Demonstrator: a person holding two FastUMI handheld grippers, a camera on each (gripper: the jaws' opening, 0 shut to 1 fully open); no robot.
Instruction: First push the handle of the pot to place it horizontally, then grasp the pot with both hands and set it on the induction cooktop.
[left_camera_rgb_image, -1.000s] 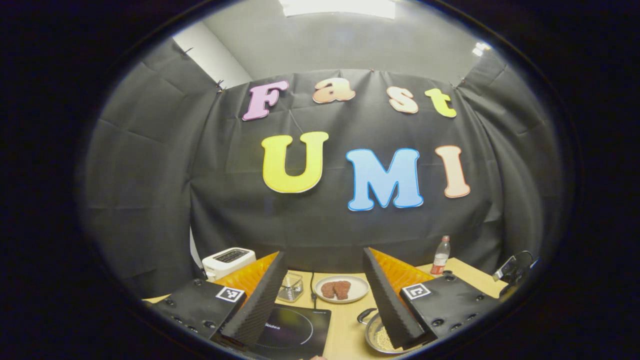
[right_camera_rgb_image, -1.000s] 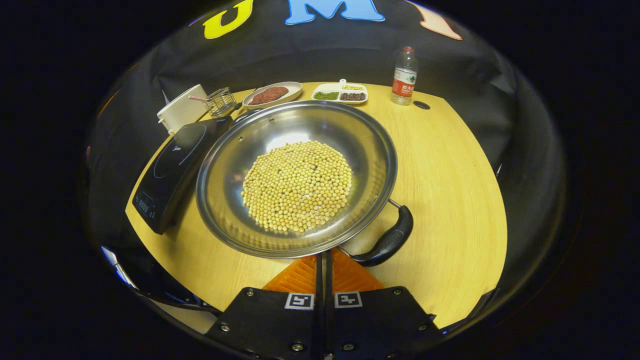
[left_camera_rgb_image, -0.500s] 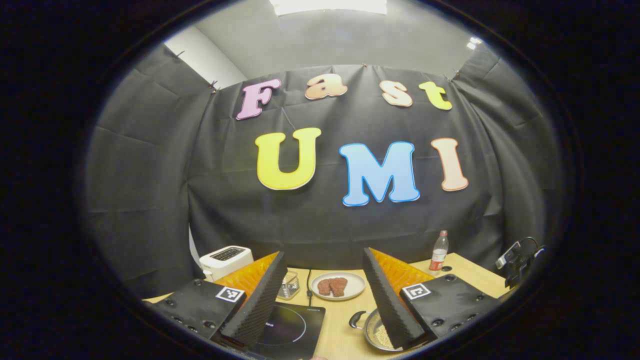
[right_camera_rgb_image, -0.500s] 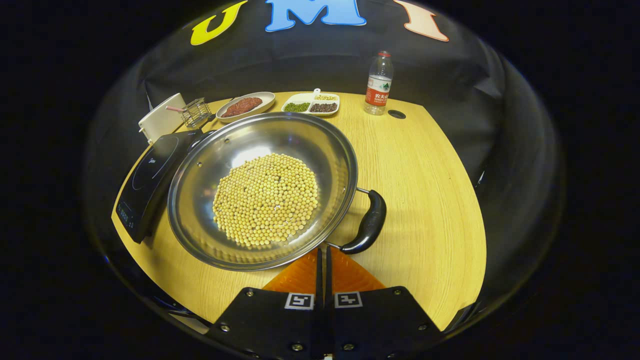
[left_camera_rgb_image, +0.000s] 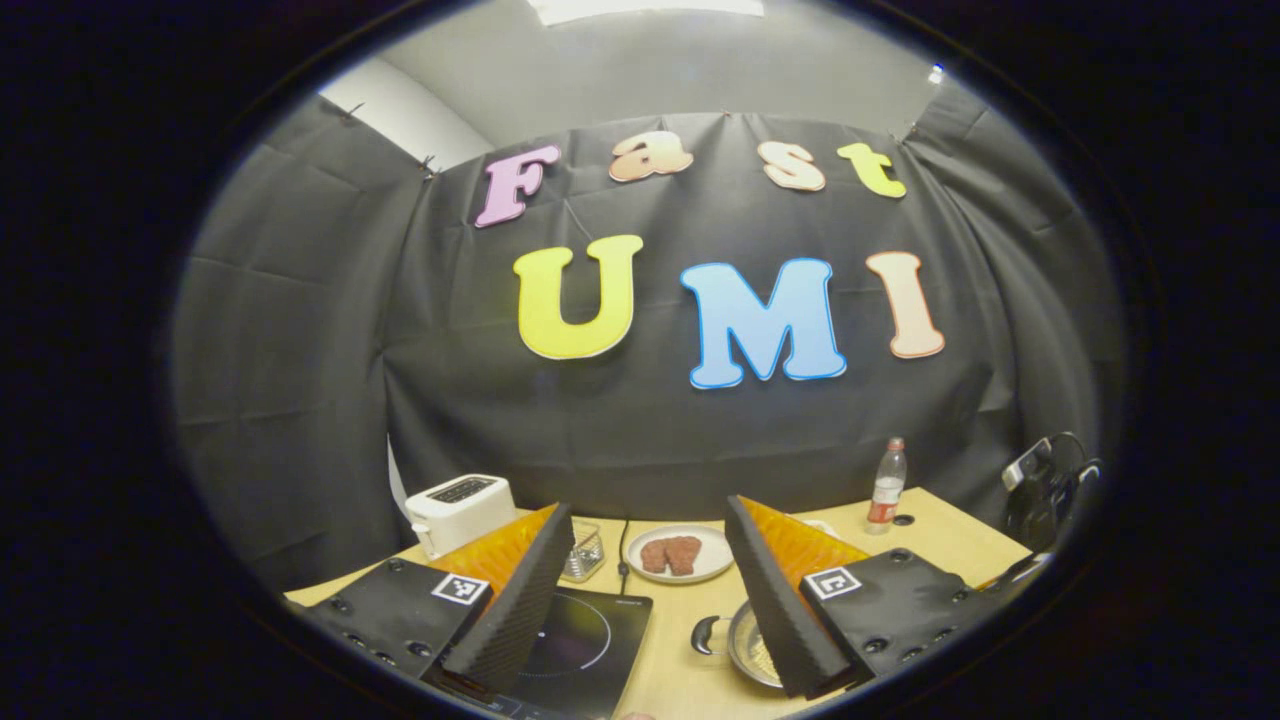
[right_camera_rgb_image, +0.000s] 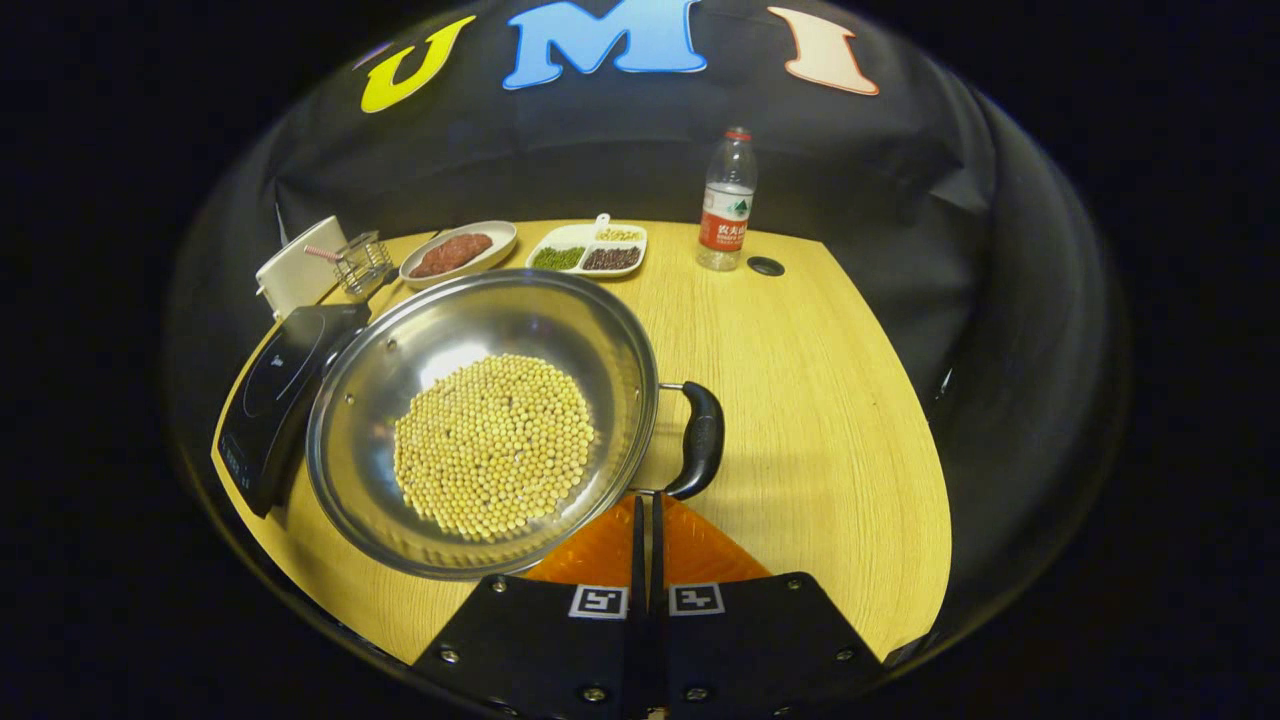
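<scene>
We see, in the right gripper view, the right gripper (right_camera_rgb_image: 645, 500) low at the near edge, its two orange fingers pressed together with only a thin dark slit between them and nothing held. Their tips sit just at the near rim of the pot (right_camera_rgb_image: 350, 440), beside the lower end of the pot's black handle (right_camera_rgb_image: 702, 440); we cannot tell whether they touch either one. The pot is a wide, shiny steel pan resting on the wooden table (right_camera_rgb_image: 830, 400), holding a round bed of pale soybeans (right_camera_rgb_image: 492, 445). Its handle is on the right side of the pot. Just left of the pot, touching or nearly touching its rim, lies the black induction cooktop (right_camera_rgb_image: 270, 390).

In the left gripper view, the left gripper (left_camera_rgb_image: 650, 590) has its fingers spread wide apart, holding nothing. Between and beyond them we see the cooktop on the left and part of the pot on the right, half hidden behind the right-hand finger.

At the far side of the table stand a white toaster (right_camera_rgb_image: 295, 275), a small wire basket (right_camera_rgb_image: 362, 265), a plate of red meat (right_camera_rgb_image: 455, 252), a divided dish of beans (right_camera_rgb_image: 588, 248) and a water bottle (right_camera_rgb_image: 726, 200) with a red label. The writing on the bottle and on the cooktop is too small to read.
</scene>
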